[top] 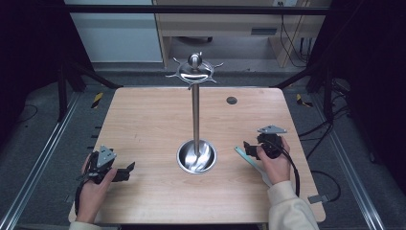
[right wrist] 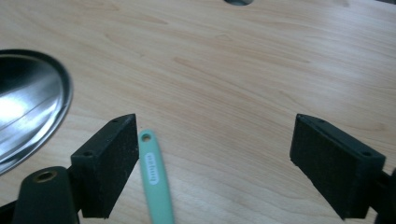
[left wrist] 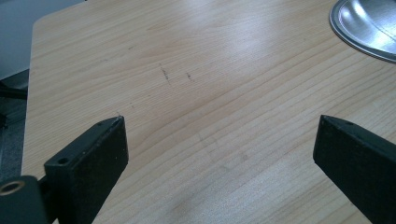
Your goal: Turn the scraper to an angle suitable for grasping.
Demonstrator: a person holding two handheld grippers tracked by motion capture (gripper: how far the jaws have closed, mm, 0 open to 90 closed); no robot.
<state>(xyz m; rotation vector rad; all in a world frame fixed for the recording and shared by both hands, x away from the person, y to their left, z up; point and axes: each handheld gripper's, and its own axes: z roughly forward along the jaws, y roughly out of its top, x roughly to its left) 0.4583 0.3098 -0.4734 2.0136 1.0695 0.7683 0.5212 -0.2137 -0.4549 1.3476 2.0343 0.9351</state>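
Lying betw. wide-apart jaws of right hand-held gripper (right wrist: 215,154): green handle (right wrist: 153,179), unclamped; left hand-held gripper (left wrist: 219,158) apart too.

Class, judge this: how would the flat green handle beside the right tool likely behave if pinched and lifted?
The green handle looks thin and plastic, so probably light and fairly stiff. Lying flat on the table, it may slide when nudged rather than roll.
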